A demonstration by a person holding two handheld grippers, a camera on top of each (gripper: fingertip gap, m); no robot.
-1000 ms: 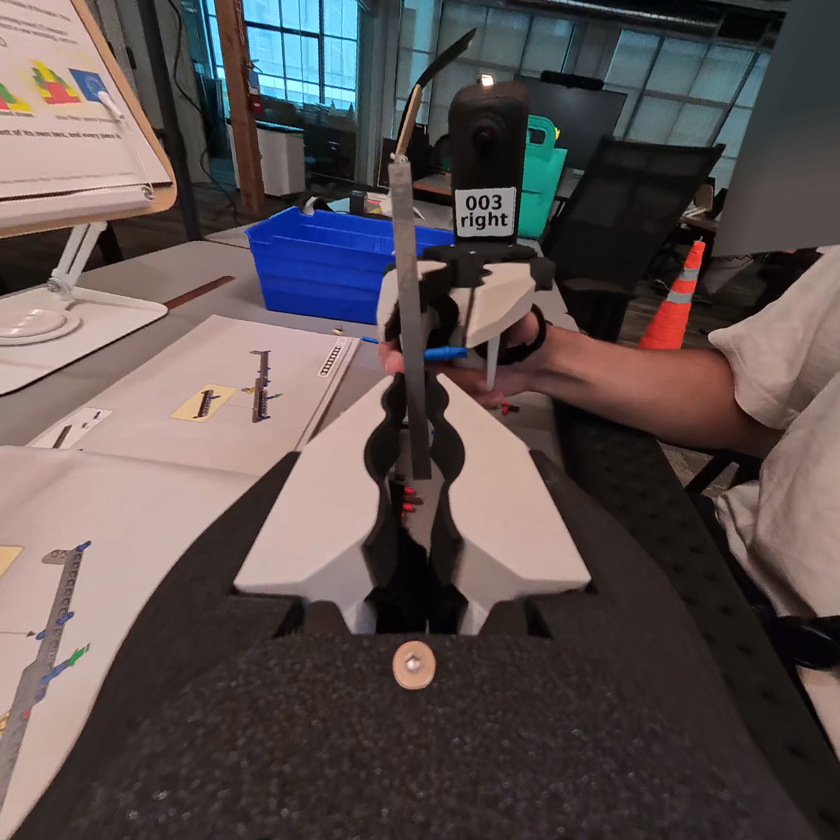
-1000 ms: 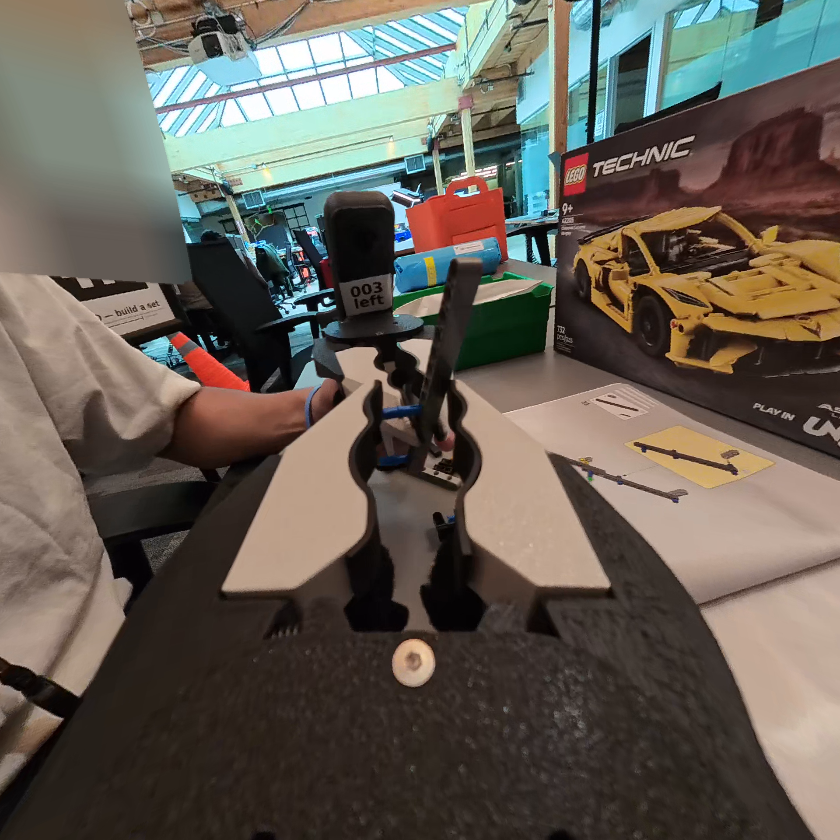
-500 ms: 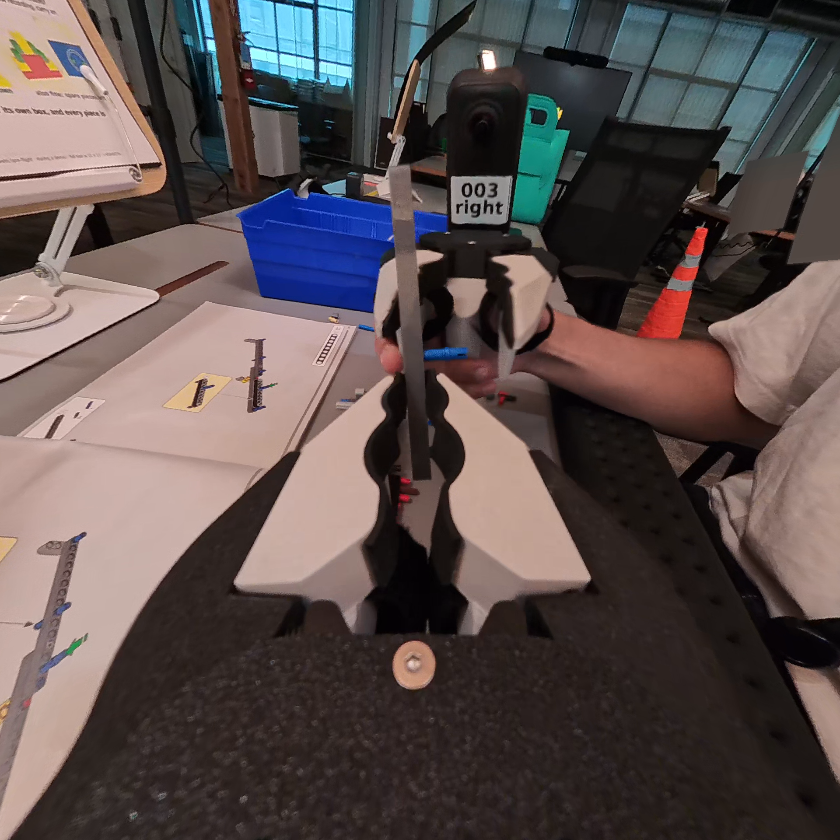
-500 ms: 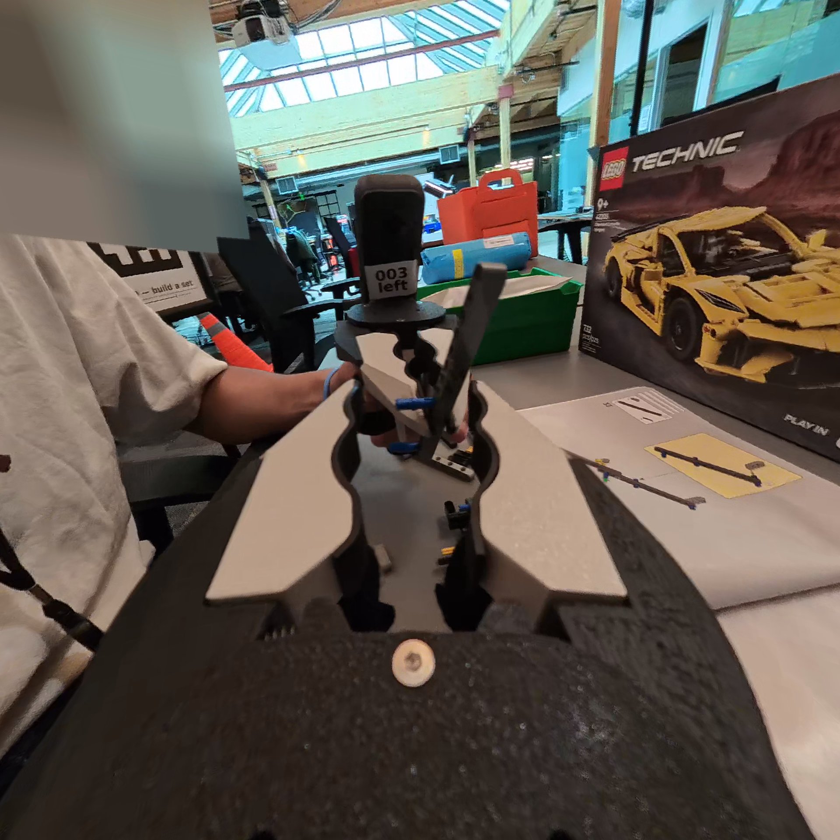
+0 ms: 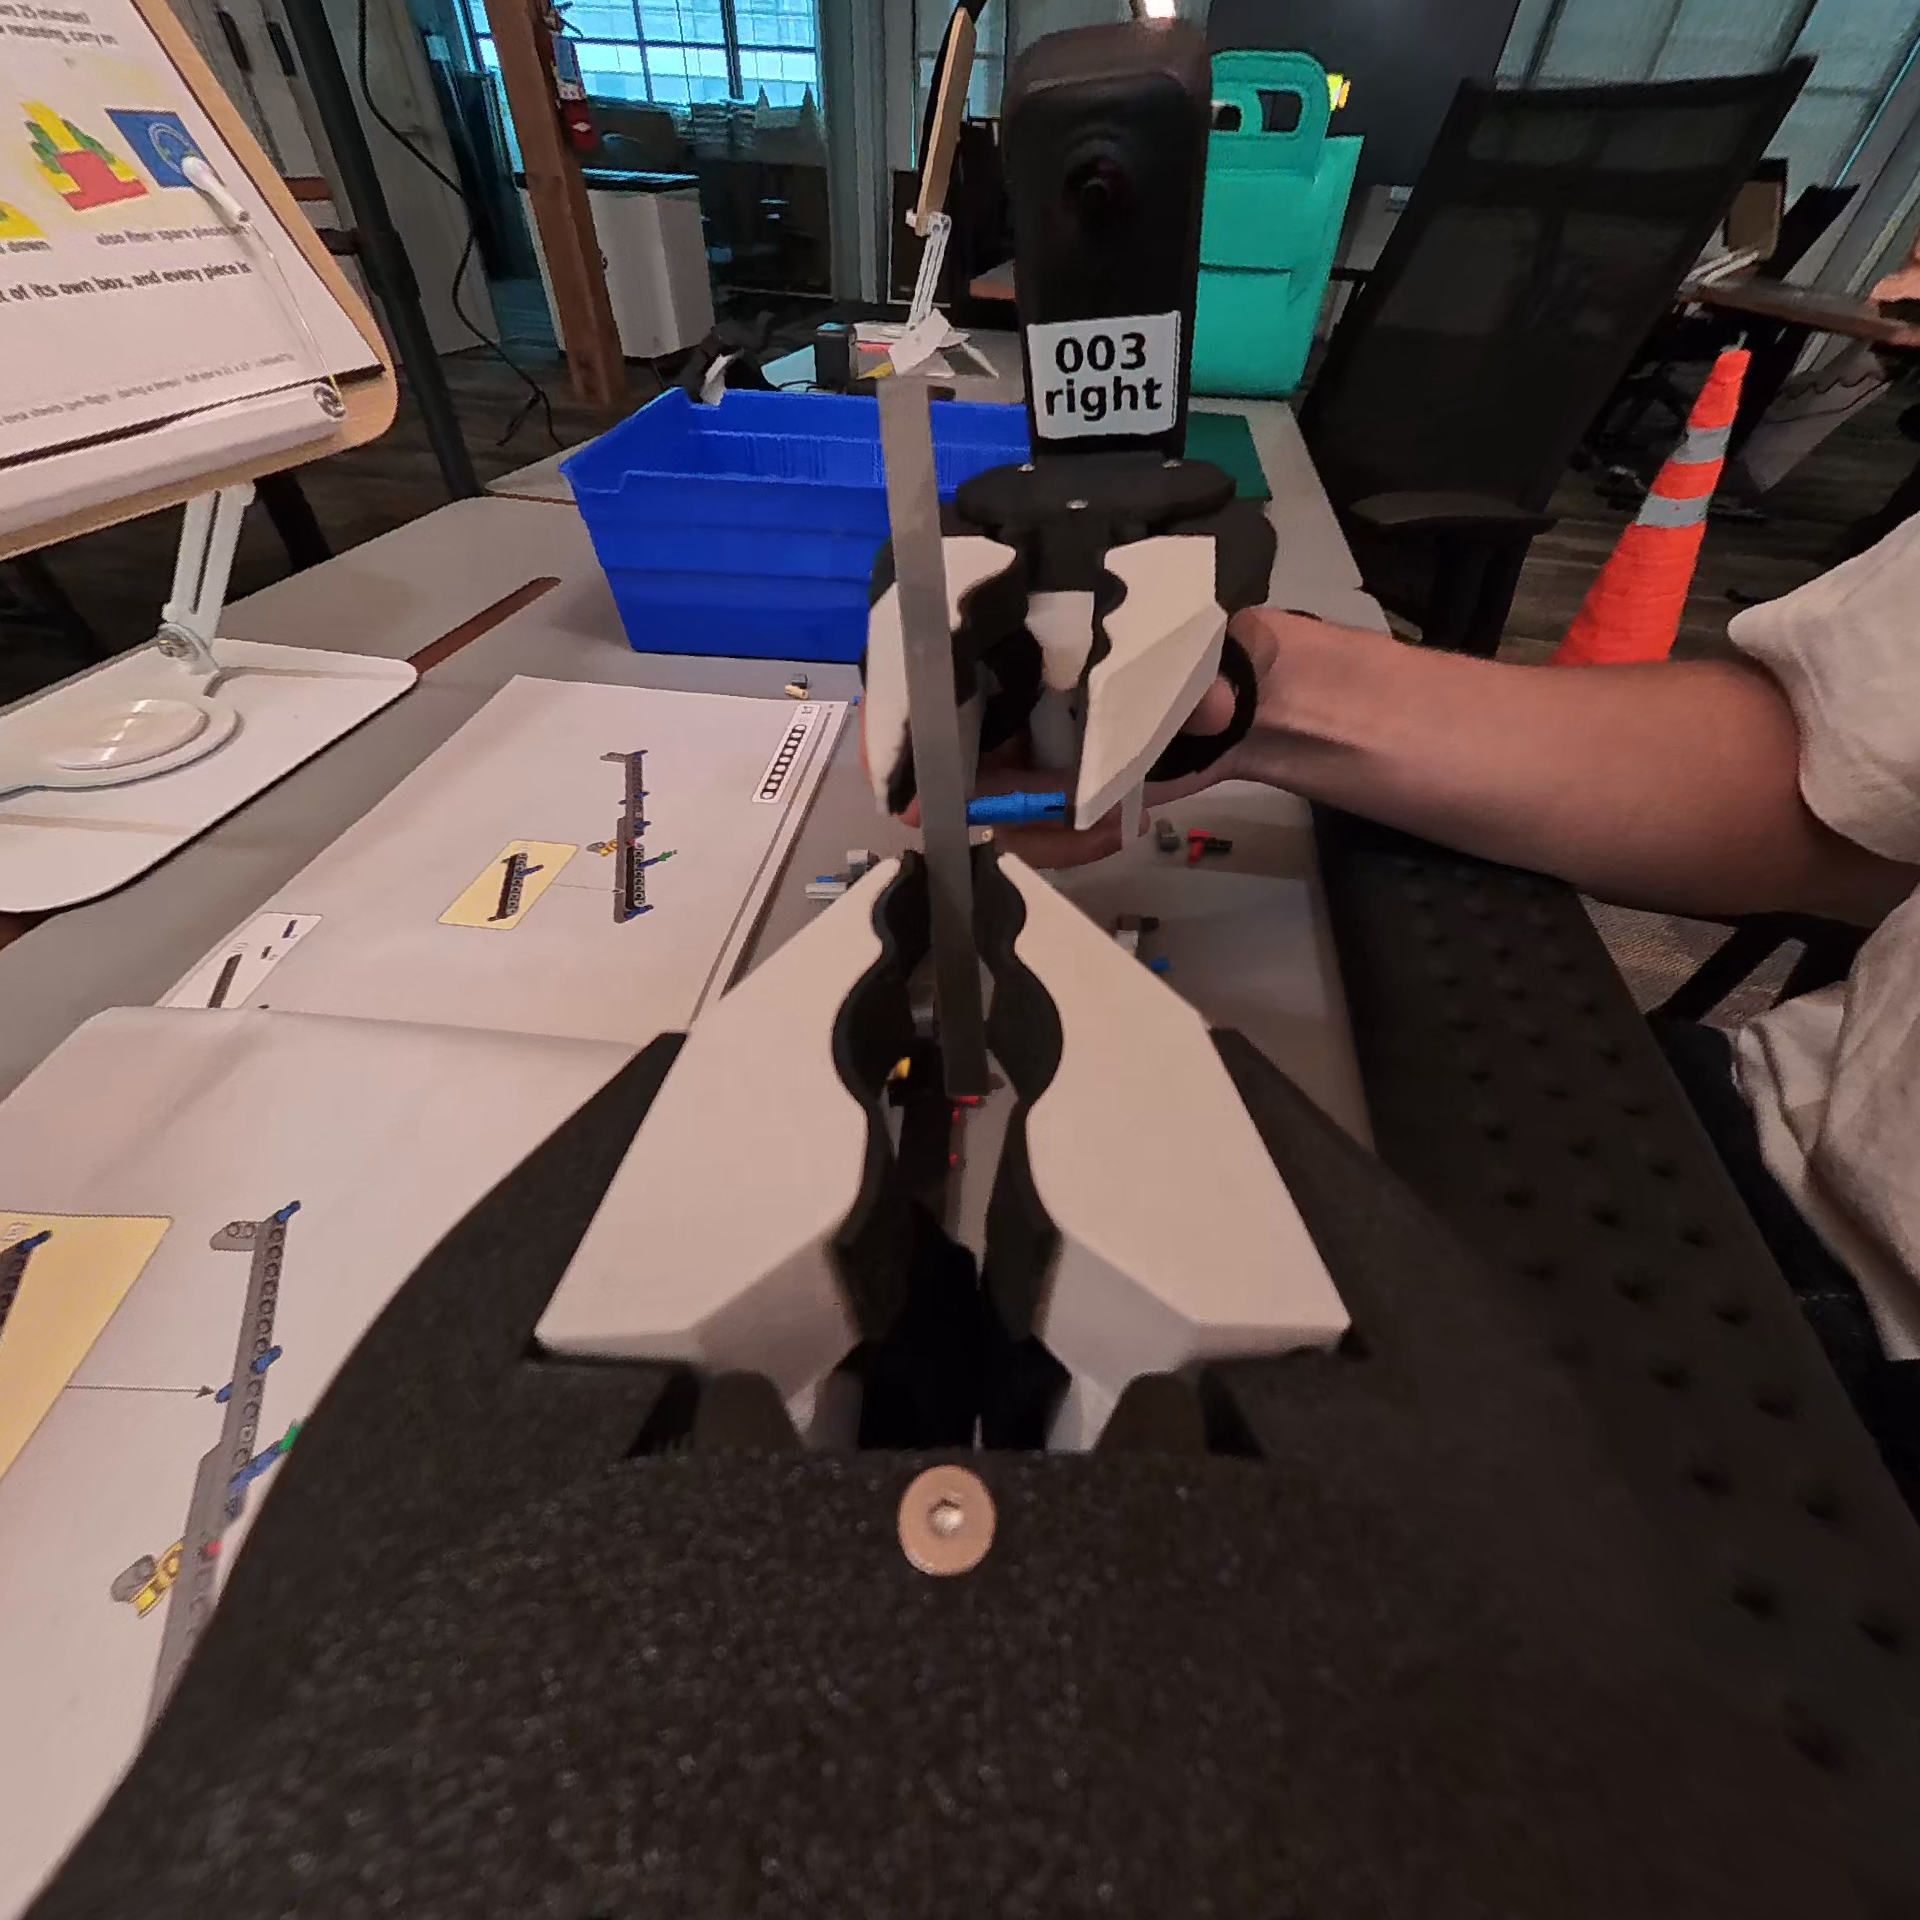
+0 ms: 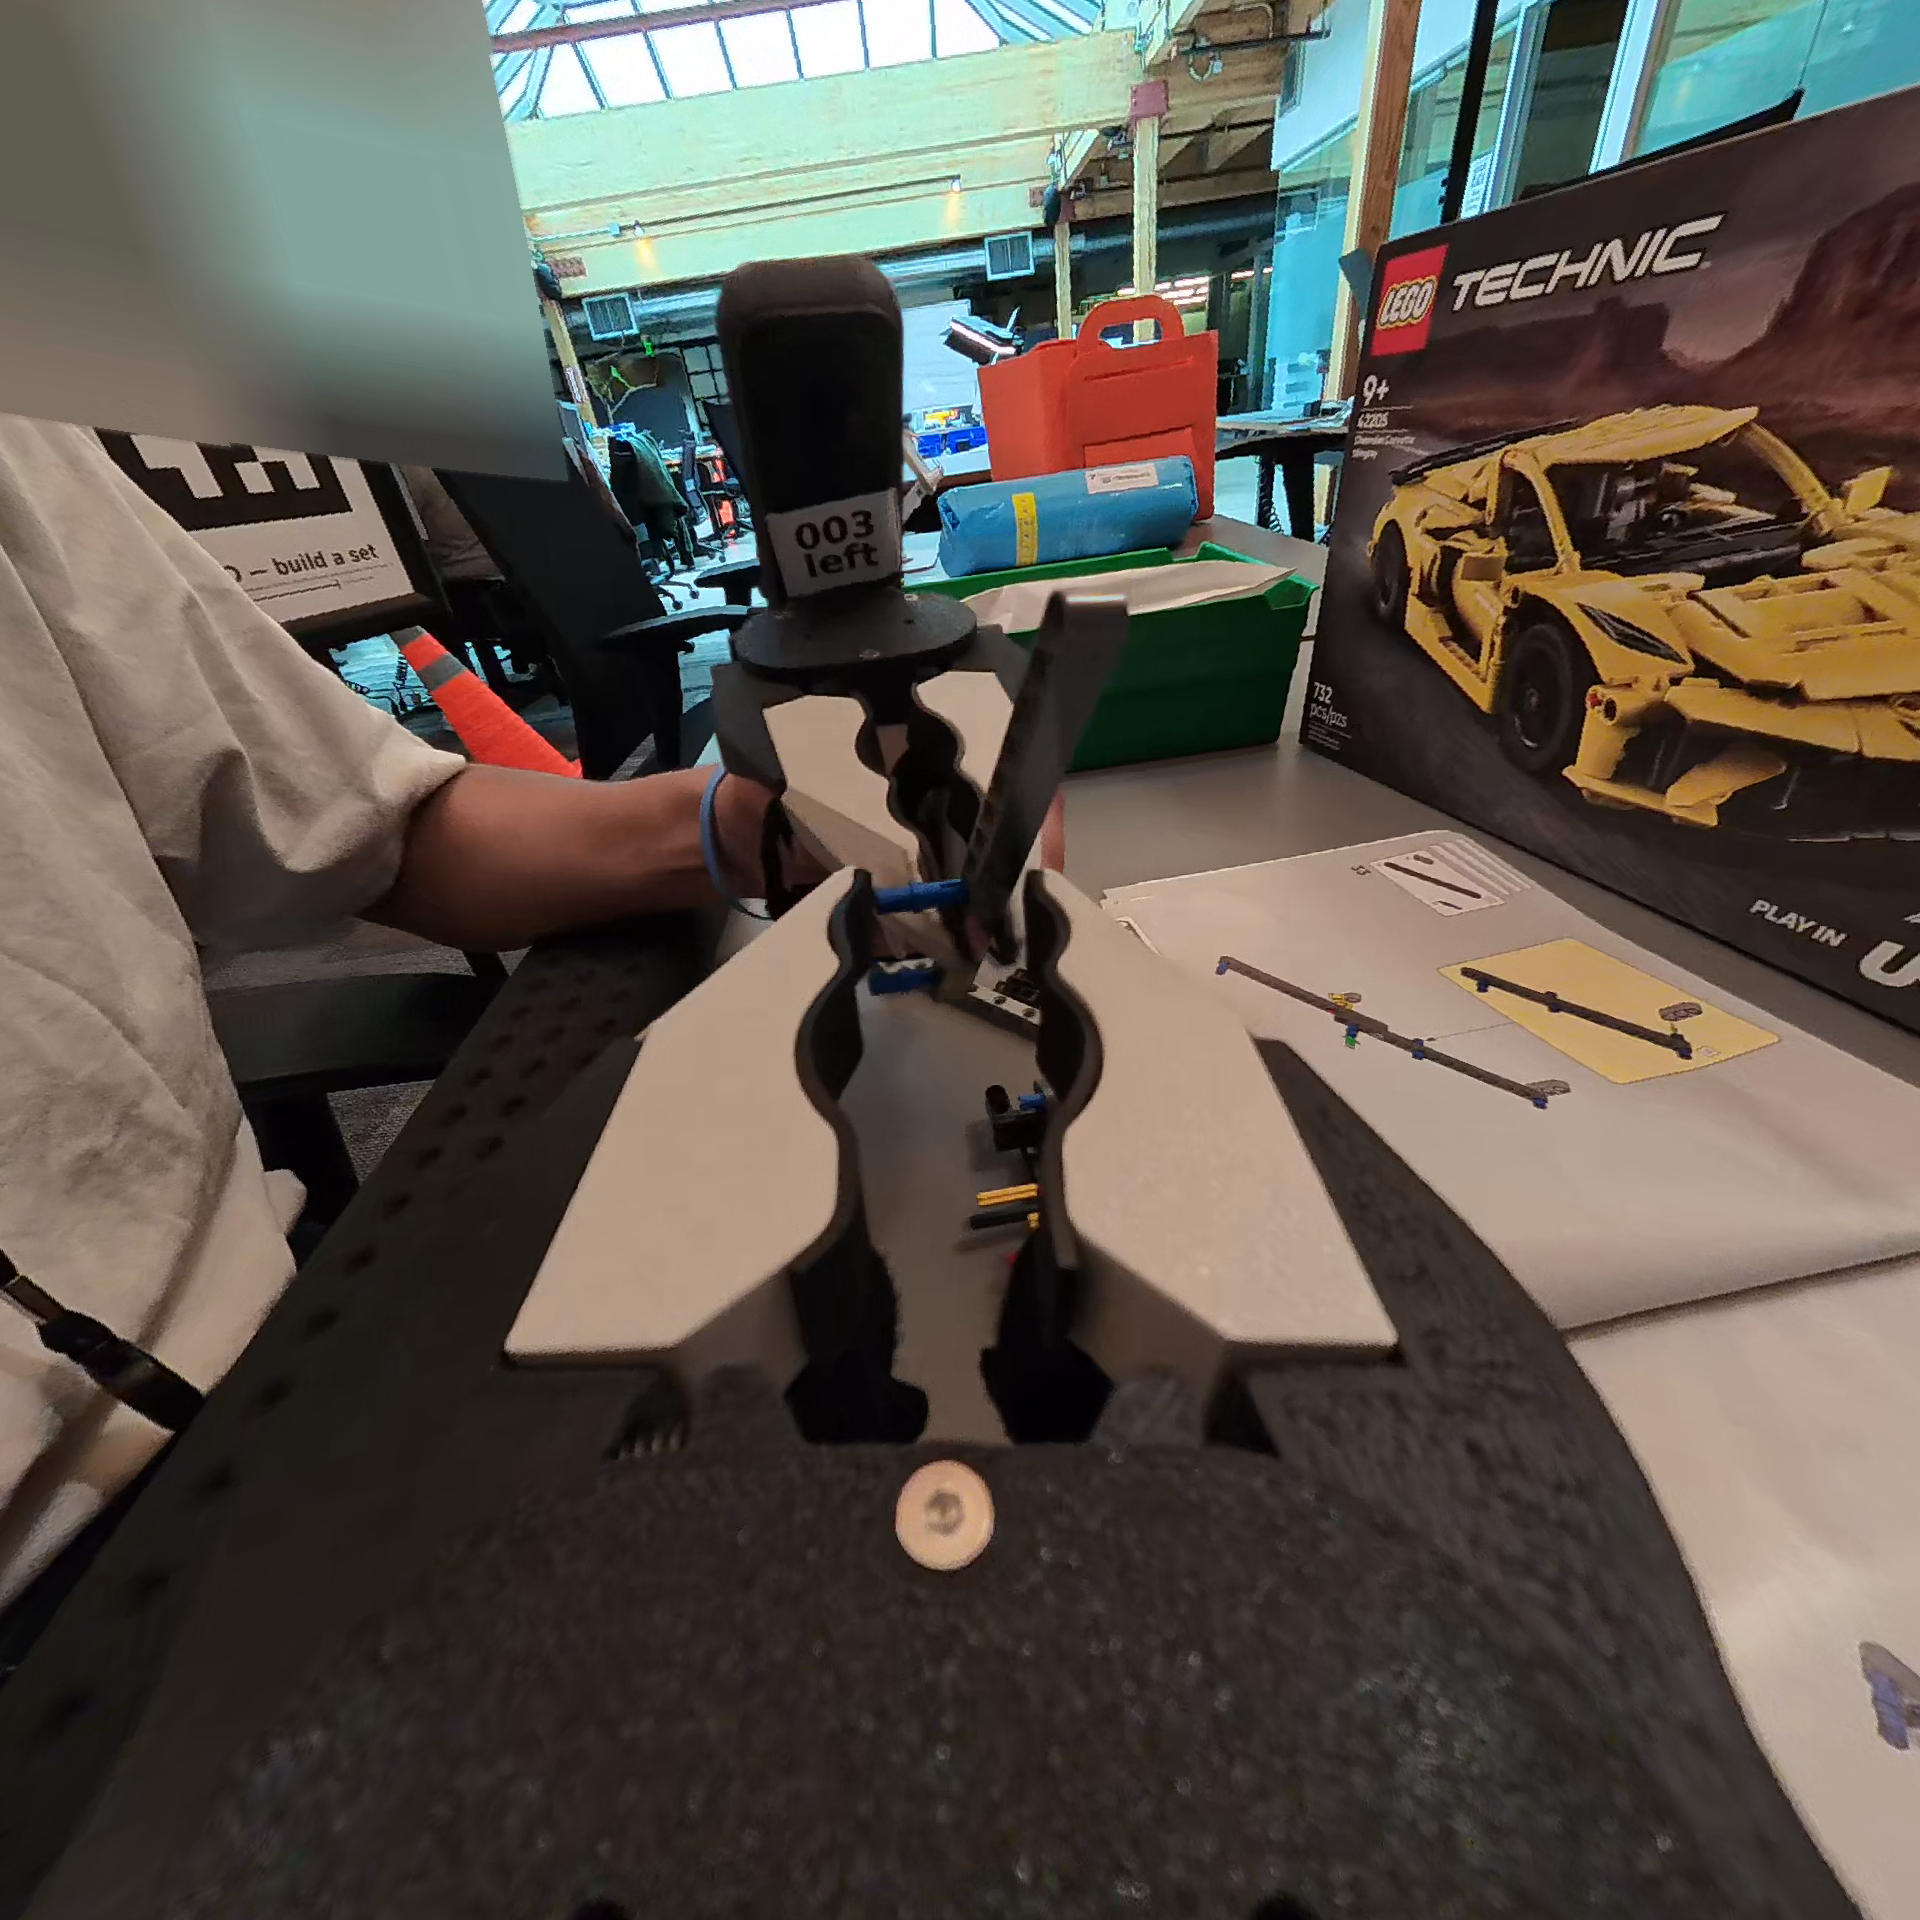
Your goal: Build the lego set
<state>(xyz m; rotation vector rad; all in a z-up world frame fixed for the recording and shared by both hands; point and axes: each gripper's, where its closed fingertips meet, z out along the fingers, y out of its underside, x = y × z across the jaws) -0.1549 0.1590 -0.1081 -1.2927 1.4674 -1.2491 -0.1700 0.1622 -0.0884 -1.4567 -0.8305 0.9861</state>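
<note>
**Spotter:** Nearest first: what have your tongs got?

**Operator:** My left tongs (image 5: pixel 951 883) are pinched nearly closed on the grey beam (image 5: pixel 928 675). They grip its lower end, and the beam stands almost upright, leaning a little. My right tongs (image 6: pixel 948 899) are spread wide and grasp nothing. The beam's lower end sits in the gap between their fingers, and one fingertip (image 6: pixel 854 896) touches the free end of a blue pin (image 6: pixel 920 894) that sticks out sideways from the beam.

**Spotter:** And the arms?

**Operator:** The two tools face each other across the beam. The right forearm (image 5: pixel 1507 769) comes in level from the right of the beam, and the left forearm (image 6: pixel 540 842) comes in from the other side with a blue band at the wrist.

**Spotter:** Counts?

**Operator:** One beam and two blue pins in it. The second pin (image 6: pixel 902 977) is just below the first. Loose small pieces (image 6: pixel 1003 1195) lie on the table (image 6: pixel 1195 821) under the beam — too small for me to count. One open instruction booklet (image 5: pixel 520 831) lies beside the beam. Farther beyond the beam I see one blue bin (image 5: pixel 748 520), one green bin (image 6: pixel 1195 665), one set box (image 6: pixel 1610 571) standing upright and one orange cone (image 5: pixel 1652 540).
</note>
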